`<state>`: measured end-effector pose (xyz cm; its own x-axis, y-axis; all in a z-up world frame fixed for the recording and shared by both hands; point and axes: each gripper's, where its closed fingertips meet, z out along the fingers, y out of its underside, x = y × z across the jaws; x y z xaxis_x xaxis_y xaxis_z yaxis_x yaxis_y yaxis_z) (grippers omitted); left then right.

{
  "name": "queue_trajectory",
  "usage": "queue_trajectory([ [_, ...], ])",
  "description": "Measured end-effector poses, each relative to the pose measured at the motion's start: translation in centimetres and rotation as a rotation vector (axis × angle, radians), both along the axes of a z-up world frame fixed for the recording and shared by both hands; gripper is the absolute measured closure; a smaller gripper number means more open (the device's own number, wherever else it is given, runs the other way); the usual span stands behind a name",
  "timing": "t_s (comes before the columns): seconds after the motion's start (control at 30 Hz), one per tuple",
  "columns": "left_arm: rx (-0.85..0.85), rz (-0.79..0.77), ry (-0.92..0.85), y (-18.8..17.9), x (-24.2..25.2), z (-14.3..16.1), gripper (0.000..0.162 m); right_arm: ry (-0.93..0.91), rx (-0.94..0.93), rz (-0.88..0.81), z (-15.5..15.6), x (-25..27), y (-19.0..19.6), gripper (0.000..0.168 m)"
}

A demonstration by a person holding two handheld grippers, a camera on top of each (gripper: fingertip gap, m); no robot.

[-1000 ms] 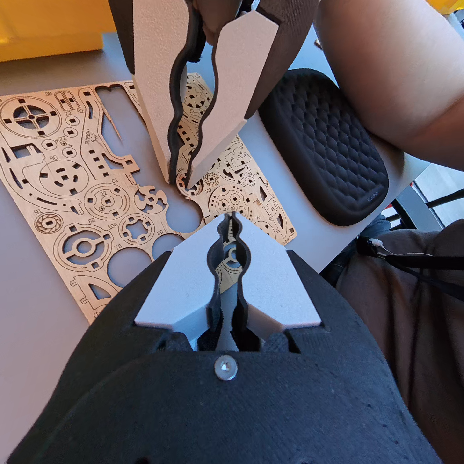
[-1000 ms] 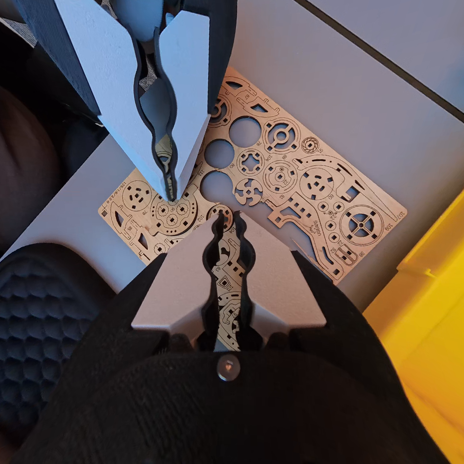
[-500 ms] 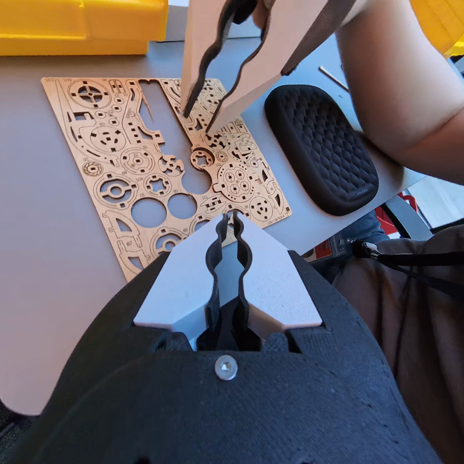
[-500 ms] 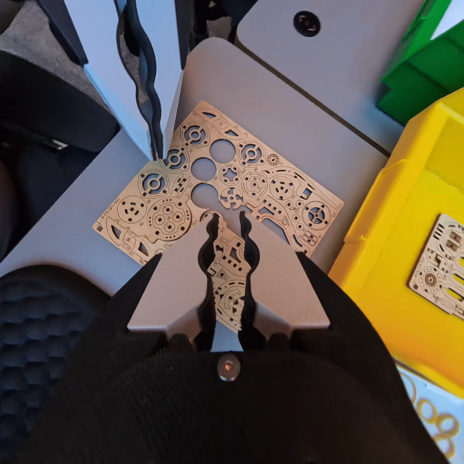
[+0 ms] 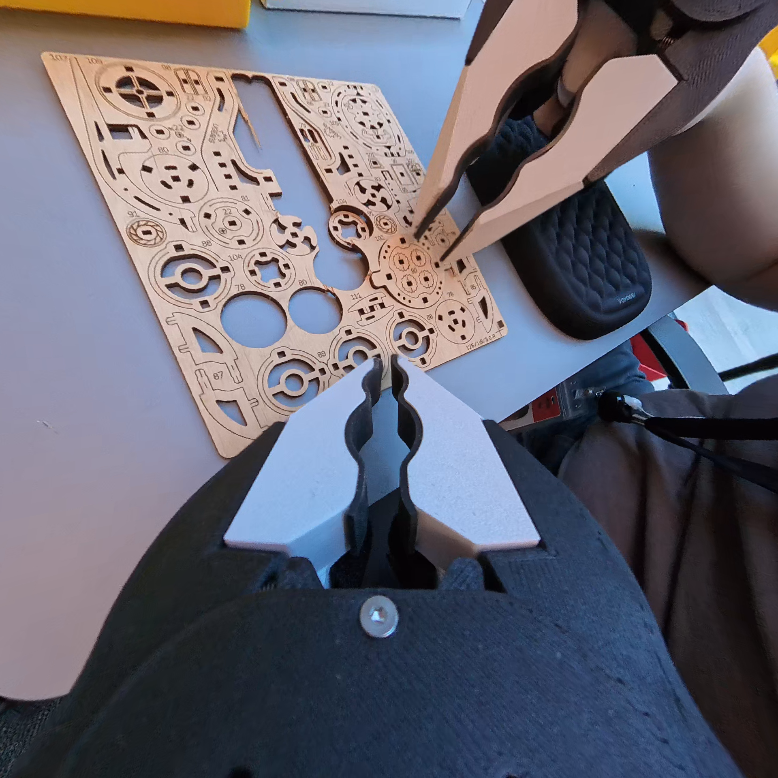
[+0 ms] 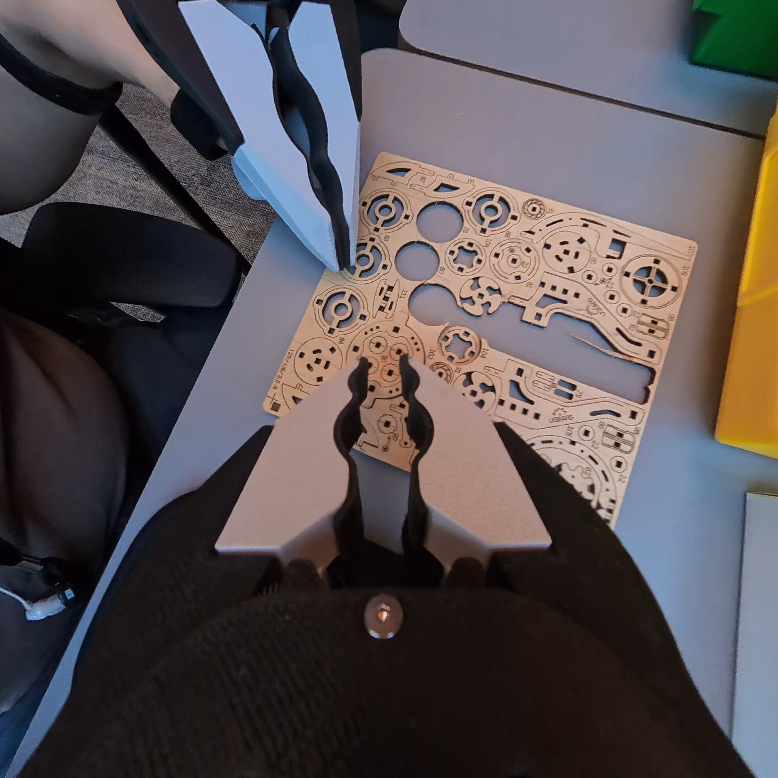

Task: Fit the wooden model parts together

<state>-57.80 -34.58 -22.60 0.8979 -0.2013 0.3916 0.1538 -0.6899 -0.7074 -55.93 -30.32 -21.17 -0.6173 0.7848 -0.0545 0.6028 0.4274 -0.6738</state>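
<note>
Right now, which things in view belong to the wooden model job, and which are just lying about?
Job:
- wooden parts sheet, flat on the grey table
- right gripper, open, tips over the sheet's round multi-hole part
- left gripper, nearly closed, empty

Lying about:
- black padded rest
- yellow bin
- green bin

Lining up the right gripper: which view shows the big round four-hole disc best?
Left wrist view: the disc lies unobstructed, right gripper tips open over its edge. In the right wrist view, that gripper's own fingers partly cover it.
</note>
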Motion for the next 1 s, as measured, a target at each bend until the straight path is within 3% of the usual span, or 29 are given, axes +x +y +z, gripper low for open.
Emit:
queue_trajectory([
  [0.13, 0.020, -0.006, -0.034, 0.0, 0.1, 0.2, 0.160, -0.012, 0.033, -0.011, -0.8, 0.4, 0.2, 0.154],
  [0.3, 0.107, -0.021, -0.081, 0.0, 0.6, 2.1, 0.159, 0.085, -0.030, -0.042, 1.2, 0.5, 0.0, 0.154],
  [0.47, 0.242, -0.003, -0.057, 0.1, 0.4, 4.4, 0.156, 0.546, -0.158, -0.183, 6.2, 0.7, 1.0, 0.157],
  [0.57, 0.338, 0.013, 0.010, -0.1, 0.2, 5.6, 0.151, 0.726, -0.120, -0.279, 8.9, 2.1, 2.9, 0.134],
  [0.7, 0.442, 0.027, 0.110, -0.4, 0.2, 6.5, 0.142, 0.811, 0.010, -0.341, 9.7, 3.7, 4.5, 0.100],
  [0.83, 0.490, 0.028, 0.130, -0.6, 0.4, 7.1, 0.133, 0.880, 0.138, -0.407, 10.0, 4.9, 5.4, 0.085],
  [1.0, 0.600, 0.103, 0.220, -0.8, -0.8, 8.9, 0.133, 1.086, 0.229, -0.533, 12.2, 6.6, 7.3, 0.046],
])
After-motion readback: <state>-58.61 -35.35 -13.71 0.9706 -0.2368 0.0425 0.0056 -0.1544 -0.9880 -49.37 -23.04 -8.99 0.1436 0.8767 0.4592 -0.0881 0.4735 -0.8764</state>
